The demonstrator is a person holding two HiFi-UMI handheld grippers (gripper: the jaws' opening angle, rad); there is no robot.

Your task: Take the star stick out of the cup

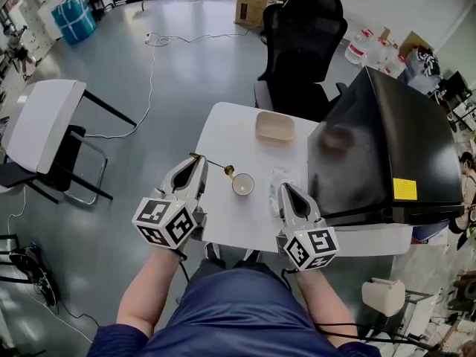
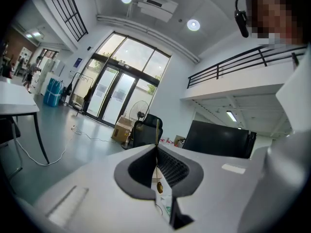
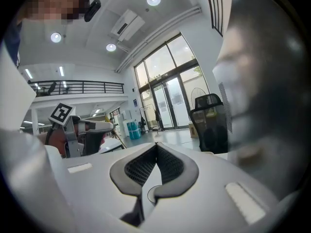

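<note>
A thin gold star stick (image 1: 216, 164) is held level over the white table (image 1: 223, 125), and my left gripper (image 1: 199, 160) is shut on its far end. The stick's gold head (image 1: 229, 170) hangs just up and left of the small white cup (image 1: 243, 184), outside the rim. In the left gripper view the stick (image 2: 157, 154) runs straight up between the closed jaws of my left gripper (image 2: 156, 147). My right gripper (image 1: 285, 188) is shut and empty, just right of the cup. The cup's rim (image 3: 154, 194) shows below my right gripper (image 3: 156, 144).
A beige shallow dish (image 1: 274, 126) lies at the table's far side. A big black box (image 1: 379, 147) fills the table's right part. A clear wrapper (image 1: 281, 175) lies by the right gripper. A black office chair (image 1: 301, 43) stands behind, and a white side table (image 1: 41, 121) at the left.
</note>
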